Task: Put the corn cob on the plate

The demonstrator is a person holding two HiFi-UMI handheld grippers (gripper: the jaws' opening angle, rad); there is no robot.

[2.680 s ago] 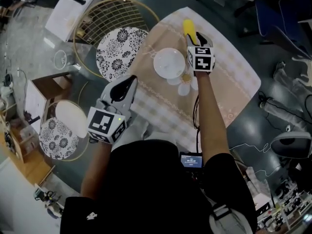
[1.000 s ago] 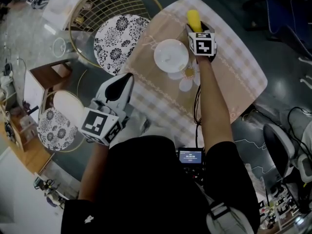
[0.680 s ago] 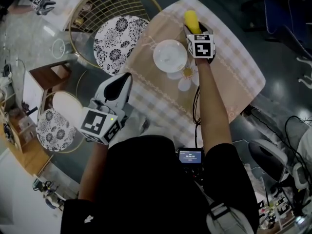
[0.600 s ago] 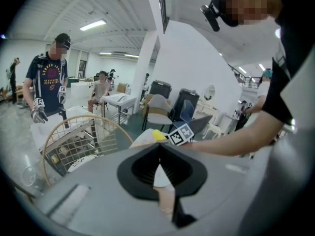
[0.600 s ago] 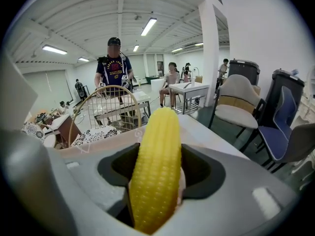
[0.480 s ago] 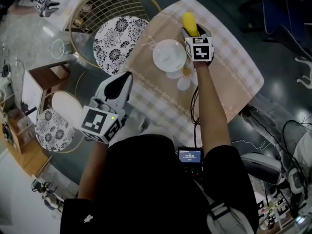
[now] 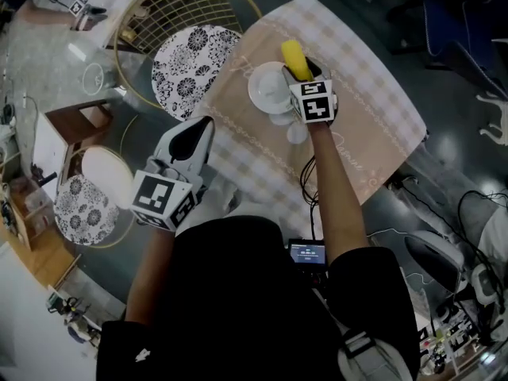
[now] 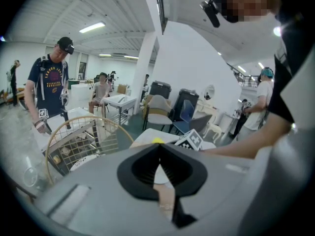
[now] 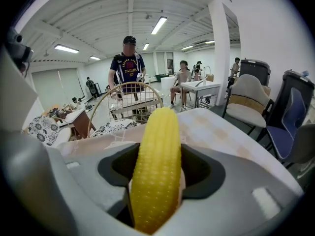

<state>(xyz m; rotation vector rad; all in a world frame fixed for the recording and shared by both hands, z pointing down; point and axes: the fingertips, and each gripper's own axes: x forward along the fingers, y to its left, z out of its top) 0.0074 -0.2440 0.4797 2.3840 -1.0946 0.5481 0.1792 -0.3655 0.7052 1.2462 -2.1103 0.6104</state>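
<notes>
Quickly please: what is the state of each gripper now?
The left gripper is closed, with nothing between its jaws.
The right gripper is closed on the corn cob.

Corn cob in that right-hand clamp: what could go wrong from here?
1. The right gripper grips the corn cob near one end, most of it jutting past the jaws; it could tilt or slip.
2. From the head view the cob lies over the rim of the white plate, not its middle; released there, it might roll onto the tablecloth.
</notes>
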